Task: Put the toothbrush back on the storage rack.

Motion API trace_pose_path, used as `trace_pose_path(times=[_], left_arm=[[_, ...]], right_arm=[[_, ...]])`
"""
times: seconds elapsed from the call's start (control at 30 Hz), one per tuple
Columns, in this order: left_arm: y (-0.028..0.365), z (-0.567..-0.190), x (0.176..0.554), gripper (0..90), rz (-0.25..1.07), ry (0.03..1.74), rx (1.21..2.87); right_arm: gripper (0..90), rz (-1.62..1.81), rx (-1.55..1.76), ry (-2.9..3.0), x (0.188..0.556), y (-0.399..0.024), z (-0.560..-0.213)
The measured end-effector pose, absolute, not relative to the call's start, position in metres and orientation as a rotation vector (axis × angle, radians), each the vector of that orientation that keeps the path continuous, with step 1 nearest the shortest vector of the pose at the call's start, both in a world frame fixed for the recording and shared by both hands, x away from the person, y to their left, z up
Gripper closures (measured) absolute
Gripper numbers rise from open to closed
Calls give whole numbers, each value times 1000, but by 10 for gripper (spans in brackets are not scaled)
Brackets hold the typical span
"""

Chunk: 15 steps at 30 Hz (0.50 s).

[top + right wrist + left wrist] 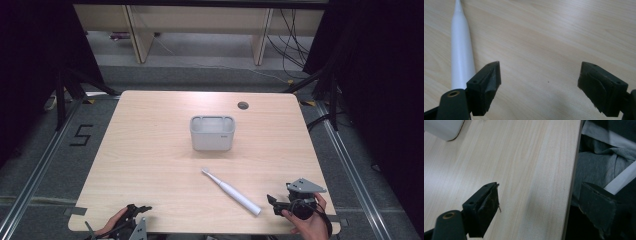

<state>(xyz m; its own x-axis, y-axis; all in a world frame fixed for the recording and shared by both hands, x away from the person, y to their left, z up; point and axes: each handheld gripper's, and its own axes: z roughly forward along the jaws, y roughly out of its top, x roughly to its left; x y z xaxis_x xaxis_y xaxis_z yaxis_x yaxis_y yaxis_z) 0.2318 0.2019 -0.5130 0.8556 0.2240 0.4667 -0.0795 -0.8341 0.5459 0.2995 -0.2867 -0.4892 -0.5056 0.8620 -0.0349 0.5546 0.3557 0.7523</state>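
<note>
From the high view, a white electric toothbrush (231, 191) is lying flat on the wooden worktop (150, 150), slanting from its brush head near the middle toward its thick end at the near right. A grey tub (212, 133) is standing upright beyond it, well apart, toward the middle of the worktop. The right claw (278, 204) is hovering near the toothbrush's thick end, not touching it, while the left claw (136, 211) is waiting at the near left edge, far from both things.

In the left gripper view, the left claw (539, 207) is standing spread with nothing between its jaws; one jaw is hanging over the worktop, the other past its edge, above grey cloth (596, 167). A corner of the tub (444, 128) is peeking in at the top left.

In the right gripper view, the right claw (539, 87) is spread wide and empty over bare wood, and the toothbrush (461, 55) is running up the frame just outside one jaw, not between the two.

By my reading, the approach for the pick-up is under way. The next move is calling for a sideways shift so the handle sits between the jaws, then a lowering and a firm pinch on the thick part, likely for carrying to the tub.
</note>
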Motion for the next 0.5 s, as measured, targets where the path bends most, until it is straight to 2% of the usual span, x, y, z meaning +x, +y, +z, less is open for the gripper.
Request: trace_pose_path(times=[0.5], left_arm=[[202, -513, 232, 159, 709, 104, 2467]], right_arm=[[196, 950, 1272, 2258, 301, -282, -487]])
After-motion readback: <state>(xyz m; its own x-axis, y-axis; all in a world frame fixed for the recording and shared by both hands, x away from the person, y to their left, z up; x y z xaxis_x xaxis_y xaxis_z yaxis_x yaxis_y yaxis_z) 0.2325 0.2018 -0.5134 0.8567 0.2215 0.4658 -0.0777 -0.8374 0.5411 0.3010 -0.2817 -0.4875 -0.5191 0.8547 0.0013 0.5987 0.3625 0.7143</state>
